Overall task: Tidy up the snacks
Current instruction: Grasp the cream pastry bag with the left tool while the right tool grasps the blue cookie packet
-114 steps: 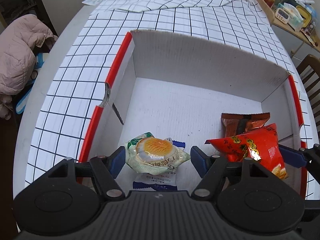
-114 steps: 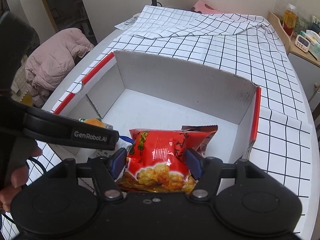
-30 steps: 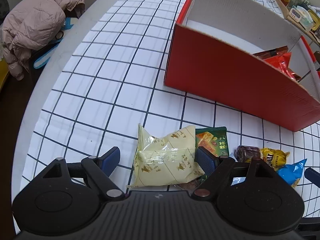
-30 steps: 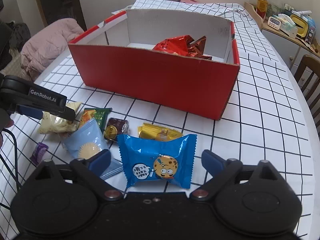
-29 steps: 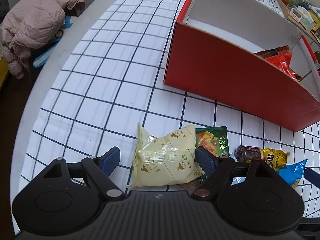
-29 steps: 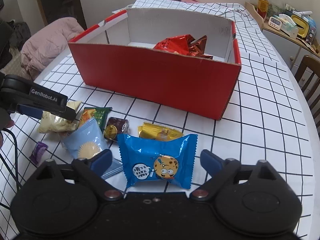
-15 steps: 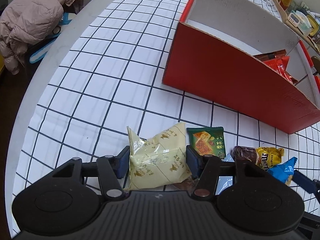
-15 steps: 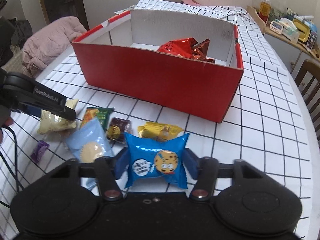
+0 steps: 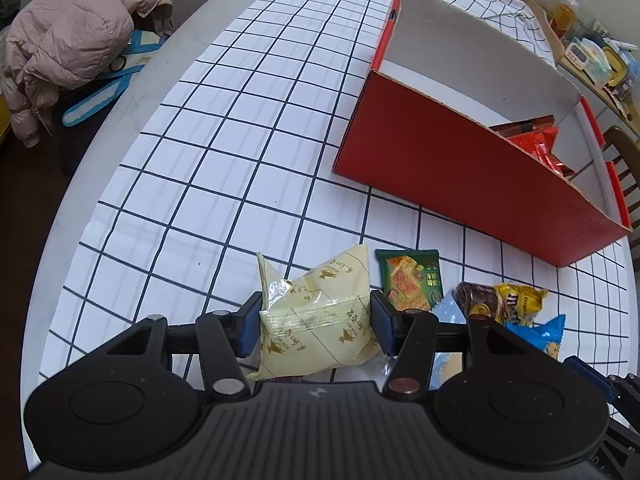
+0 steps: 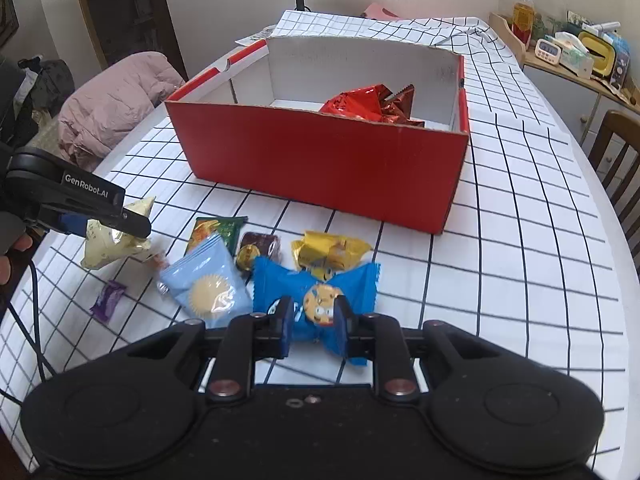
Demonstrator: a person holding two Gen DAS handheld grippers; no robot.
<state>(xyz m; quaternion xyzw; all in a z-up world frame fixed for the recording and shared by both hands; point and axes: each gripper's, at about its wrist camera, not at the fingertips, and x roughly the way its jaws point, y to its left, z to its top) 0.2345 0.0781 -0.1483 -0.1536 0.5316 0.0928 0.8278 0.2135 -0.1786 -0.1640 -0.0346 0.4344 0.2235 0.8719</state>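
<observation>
My left gripper (image 9: 314,320) is shut on a pale yellow snack packet (image 9: 316,312), held just above the checked tablecloth; it also shows in the right wrist view (image 10: 114,234). My right gripper (image 10: 312,326) is shut on a blue cookie packet (image 10: 316,296), squeezing its middle. The red box (image 10: 320,160) stands beyond, with red and brown snack bags (image 10: 370,106) inside at its right end. Loose on the cloth lie a light blue packet (image 10: 206,288), a green cracker packet (image 9: 412,278), a dark brown sweet (image 10: 258,248), a yellow packet (image 10: 330,252) and a small purple sweet (image 10: 107,300).
A pink jacket (image 9: 76,40) lies on a seat left of the table. A wooden chair (image 10: 620,152) stands at the right edge. A shelf with bottles and a timer (image 10: 560,52) is at the far right. A folded checked cloth (image 10: 380,28) lies behind the box.
Both grippers have closed: the left on the pale yellow packet, the right on the blue cookie packet. The yellow packet has risen slightly off the cloth.
</observation>
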